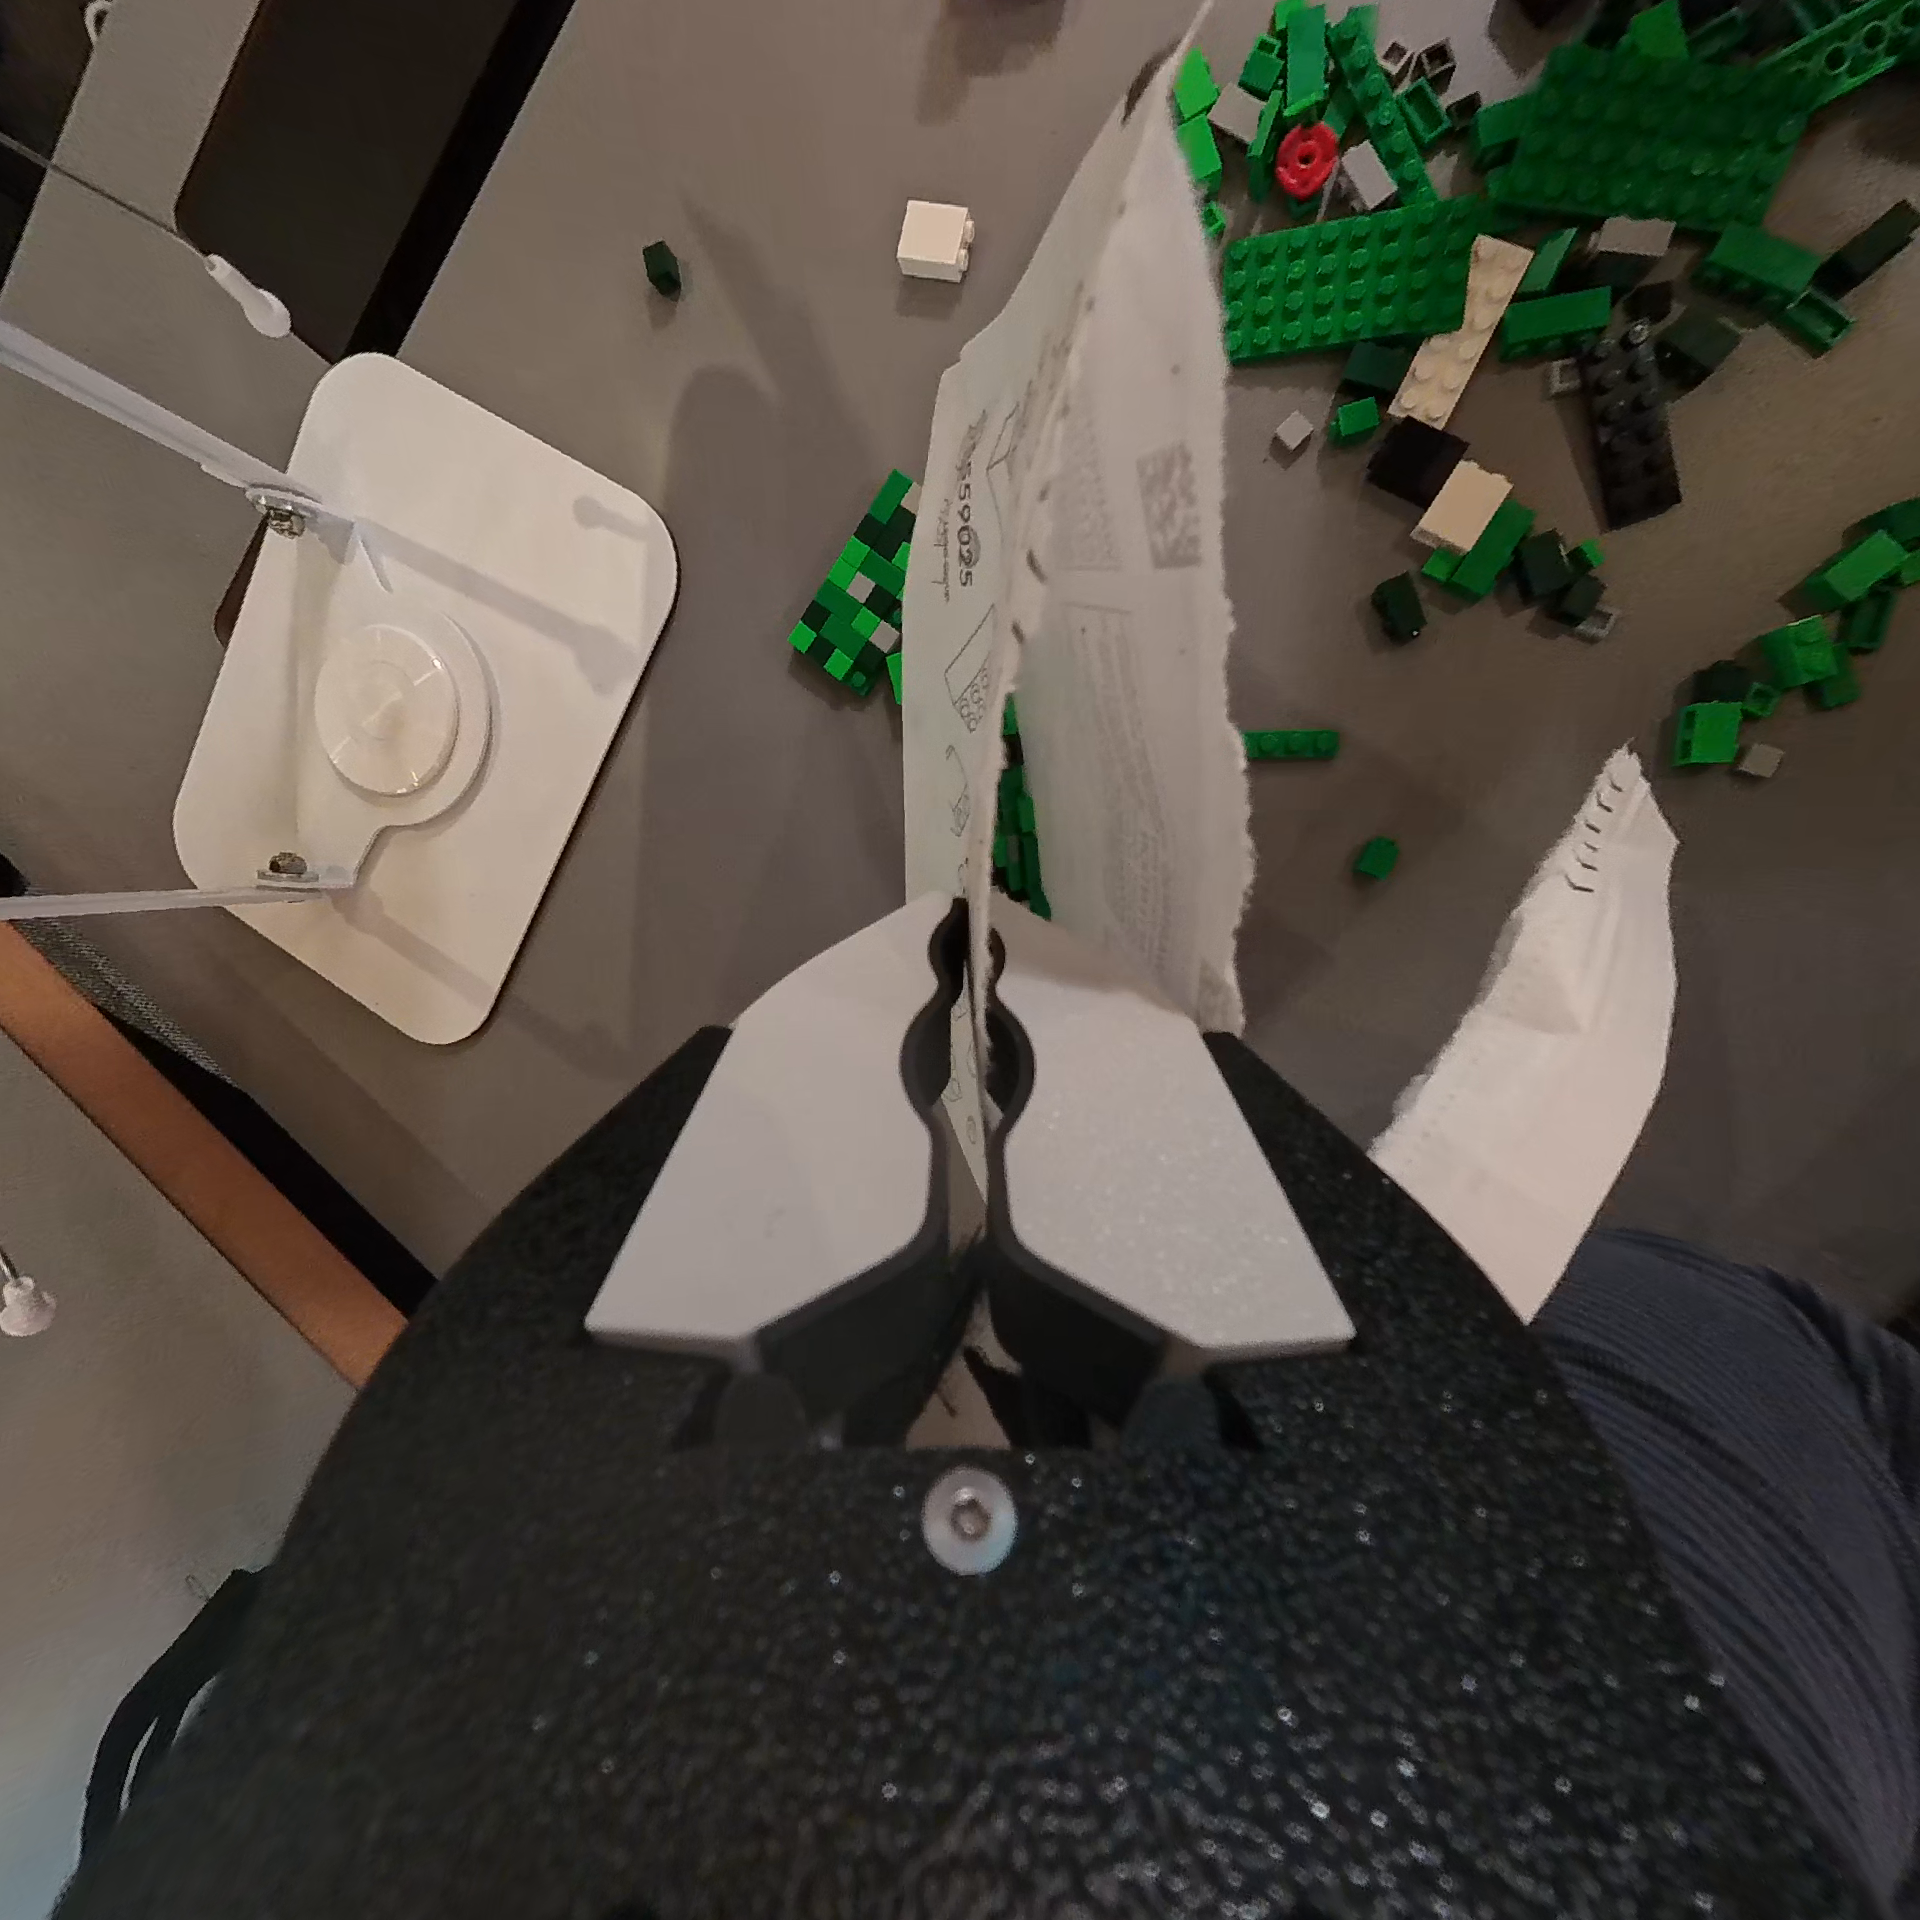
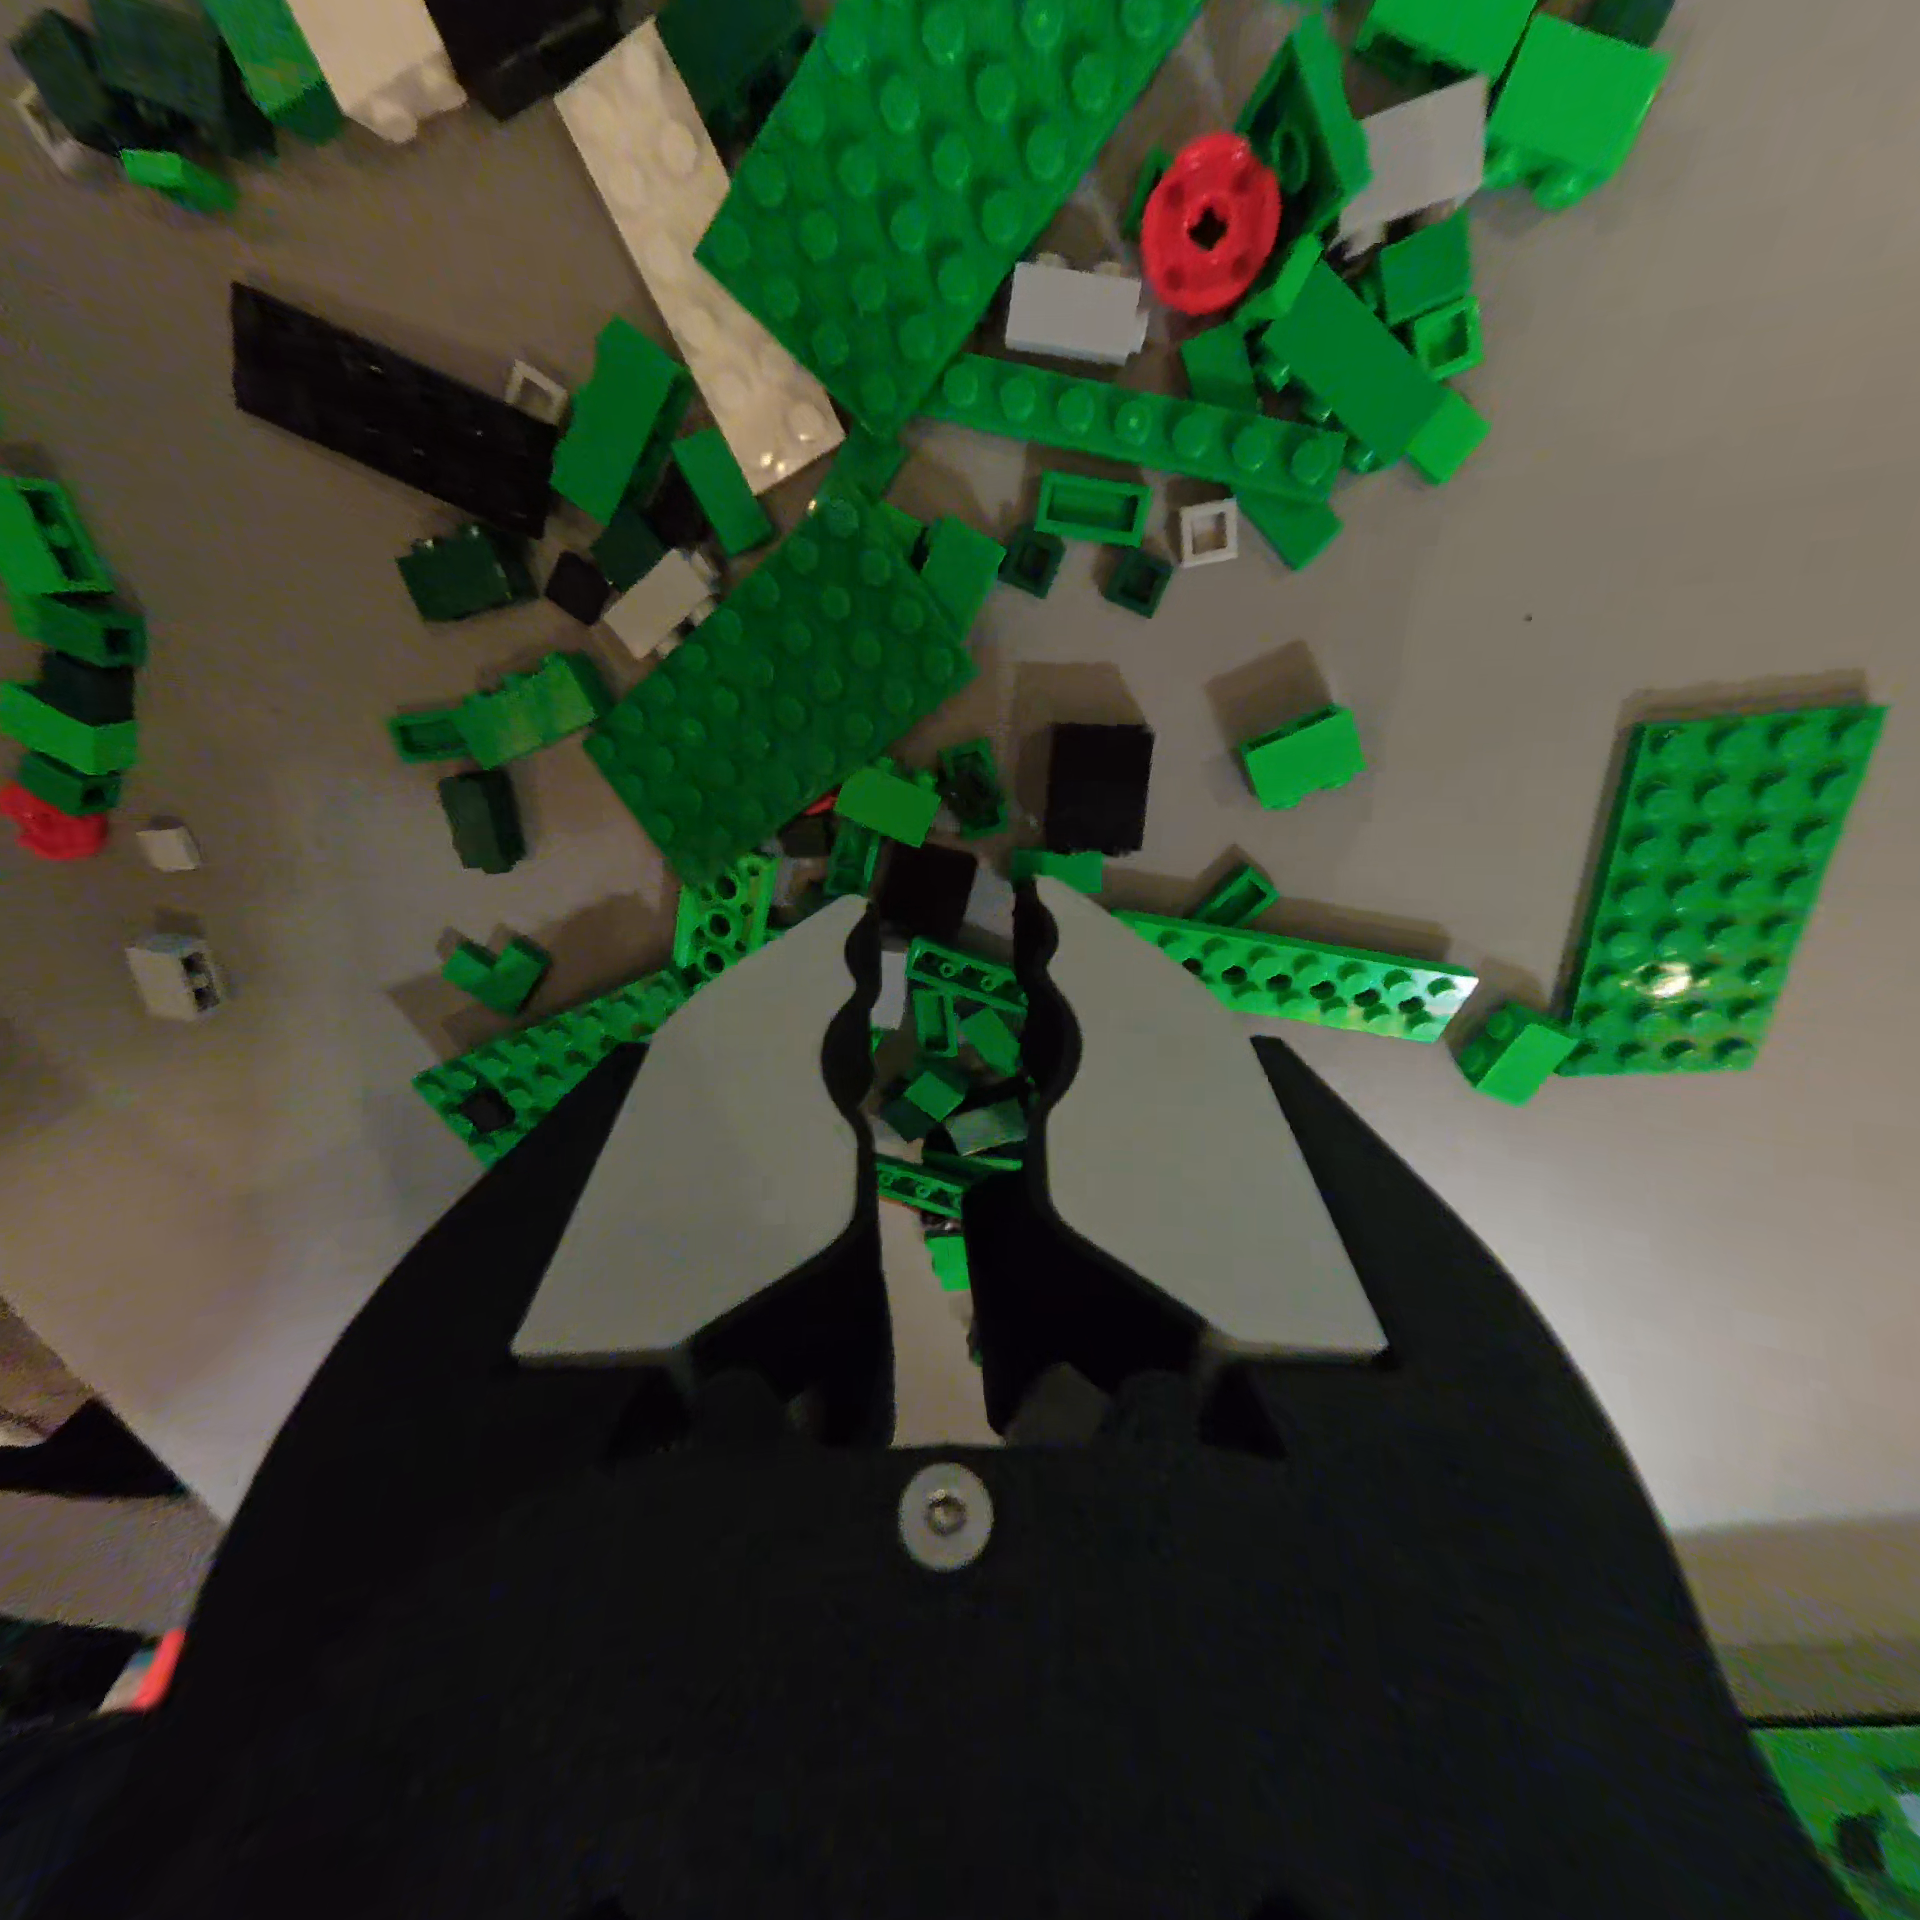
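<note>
My left gripper (image 1: 974,925) is shut on a torn white paper bag (image 1: 1091,582) with printed markings and holds it up above the grey table (image 1: 748,187). A second torn piece of white paper (image 1: 1558,997) hangs at the right. My right gripper (image 2: 940,914) is open, its jaws a little apart, empty, hovering over a pile of small green, black and grey bricks (image 2: 945,1060). A black brick (image 2: 1096,784) and a square green plate (image 2: 790,686) lie just beyond its fingertips.
Loose green plates, a red round piece (image 2: 1210,223), a white plate (image 2: 696,270) and a black plate (image 2: 395,405) are scattered ahead. A small green pixelated build (image 1: 857,587), a white brick (image 1: 935,239) and a white stand base (image 1: 416,686) sit left. Dark ribbed fabric (image 1: 1714,1455) shows lower right. The left gripper's tips are roughly 30 centimetres from the right gripper's. To reach the square green plate (image 2: 790,686) in a straight line is about 4 centimetres for my right fingers, about 25 centimetres for my left.
</note>
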`<state>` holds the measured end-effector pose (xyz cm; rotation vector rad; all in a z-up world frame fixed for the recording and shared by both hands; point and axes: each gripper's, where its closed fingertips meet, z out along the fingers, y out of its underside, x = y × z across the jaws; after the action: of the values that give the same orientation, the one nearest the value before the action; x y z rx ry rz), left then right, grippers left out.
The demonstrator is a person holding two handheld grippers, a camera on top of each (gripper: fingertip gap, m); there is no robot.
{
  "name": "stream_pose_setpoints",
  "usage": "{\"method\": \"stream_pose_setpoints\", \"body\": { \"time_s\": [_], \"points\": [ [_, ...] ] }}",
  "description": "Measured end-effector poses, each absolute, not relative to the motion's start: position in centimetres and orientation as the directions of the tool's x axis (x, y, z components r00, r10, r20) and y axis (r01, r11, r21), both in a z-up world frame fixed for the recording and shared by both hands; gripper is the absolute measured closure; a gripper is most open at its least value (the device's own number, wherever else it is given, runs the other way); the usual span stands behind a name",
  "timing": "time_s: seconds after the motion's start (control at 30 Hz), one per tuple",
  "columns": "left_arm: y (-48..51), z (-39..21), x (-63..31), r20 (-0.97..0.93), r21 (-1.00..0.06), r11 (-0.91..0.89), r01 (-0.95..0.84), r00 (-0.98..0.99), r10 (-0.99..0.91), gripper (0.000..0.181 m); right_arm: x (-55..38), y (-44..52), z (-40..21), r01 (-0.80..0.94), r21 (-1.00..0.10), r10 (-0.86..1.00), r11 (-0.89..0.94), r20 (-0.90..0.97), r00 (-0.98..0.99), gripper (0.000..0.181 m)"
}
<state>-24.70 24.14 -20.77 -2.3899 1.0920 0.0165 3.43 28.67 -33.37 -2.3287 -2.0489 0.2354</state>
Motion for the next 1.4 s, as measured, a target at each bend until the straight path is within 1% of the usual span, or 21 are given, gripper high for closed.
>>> {"method": "stream_pose_setpoints", "body": {
  "time_s": [0.13,0.2,0.37,0.47,0.5,0.63,0.67,0.7,0.8,0.93,1.0,1.1,1.2,1.27,1.33,1.4],
  "points": [
    [24.1,-20.8,-24.7,-0.214,-0.442,-0.548,-0.711,0.676,-0.705,0.181,2.9,29.1,-33.4,0.983,-0.150,0.994,-0.107,-0.050,0.101,0.156],
    [24.1,-20.8,-24.6,-0.213,-0.440,-0.548,-0.711,0.676,-0.706,0.181,3.2,29.0,-33.4,0.984,-0.142,0.994,-0.103,-0.033,0.100,0.151],
    [24.1,-20.7,-24.5,-0.214,-0.447,-0.540,-0.713,0.672,-0.709,0.181,3.6,28.6,-33.0,0.975,-0.183,0.992,-0.124,-0.027,0.121,0.152],
    [24.0,-20.7,-24.5,-0.213,-0.445,-0.539,-0.715,0.669,-0.712,0.181,3.7,28.3,-33.5,0.976,-0.178,0.992,-0.125,-0.050,0.118,0.153],
    [24.0,-20.8,-24.4,-0.213,-0.444,-0.539,-0.716,0.669,-0.712,0.181,3.5,28.2,-33.5,0.973,-0.192,0.991,-0.129,-0.057,0.120,0.153],
    [24.0,-20.7,-24.3,-0.216,-0.445,-0.534,-0.719,0.665,-0.715,0.181,3.3,28.4,-33.6,0.970,-0.203,0.990,-0.131,-0.075,0.118,0.156],
    [24.0,-20.7,-24.3,-0.216,-0.445,-0.534,-0.719,0.664,-0.715,0.181,3.3,28.3,-33.7,0.970,-0.202,0.988,-0.138,-0.094,0.121,0.159],
    [24.0,-20.7,-24.3,-0.216,-0.444,-0.534,-0.719,0.664,-0.715,0.181,3.4,28.4,-33.7,0.970,-0.201,0.988,-0.138,-0.097,0.121,0.165],
    [24.0,-20.7,-24.3,-0.214,-0.445,-0.535,-0.719,0.665,-0.716,0.181,3.4,28.5,-33.7,0.971,-0.210,0.991,-0.114,-0.088,0.098,0.165],
    [24.0,-20.7,-24.3,-0.214,-0.444,-0.535,-0.719,0.664,-0.716,0.181,3.7,28.2,-32.5,0.957,-0.262,0.992,-0.124,-0.050,0.115,0.165],
    [24.0,-20.8,-24.2,-0.213,-0.440,-0.533,-0.723,0.661,-0.720,0.181,5.2,27.7,-30.5,0.945,-0.296,0.988,-0.142,0.020,0.155,0.165],
    [24.1,-20.8,-24.1,-0.211,-0.439,-0.527,-0.727,0.654,-0.726,0.181,10.2,26.3,-26.8,0.915,-0.327,0.946,-0.235,0.139,0.292,0.165],
    [24.1,-20.8,-24.0,-0.211,-0.443,-0.522,-0.729,0.651,-0.729,0.181,17.0,23.3,-25.0,0.850,-0.335,0.862,-0.406,0.170,0.478,0.165],
    [24.1,-20.8,-24.0,-0.212,-0.441,-0.523,-0.729,0.651,-0.729,0.181,21.7,21.0,-25.6,0.793,-0.301,0.786,-0.530,0.178,0.593,0.165],
    [24.0,-20.8,-23.9,-0.215,-0.440,-0.522,-0.731,0.650,-0.729,0.181,24.9,18.4,-27.5,0.728,-0.271,0.729,-0.630,0.116,0.674,0.165],
    [24.0,-20.7,-23.7,-0.220,-0.438,-0.518,-0.735,0.646,-0.731,0.181,27.5,16.8,-29.5,0.673,-0.247,0.674,-0.697,0.093,0.732,0.165]
  ]
}}
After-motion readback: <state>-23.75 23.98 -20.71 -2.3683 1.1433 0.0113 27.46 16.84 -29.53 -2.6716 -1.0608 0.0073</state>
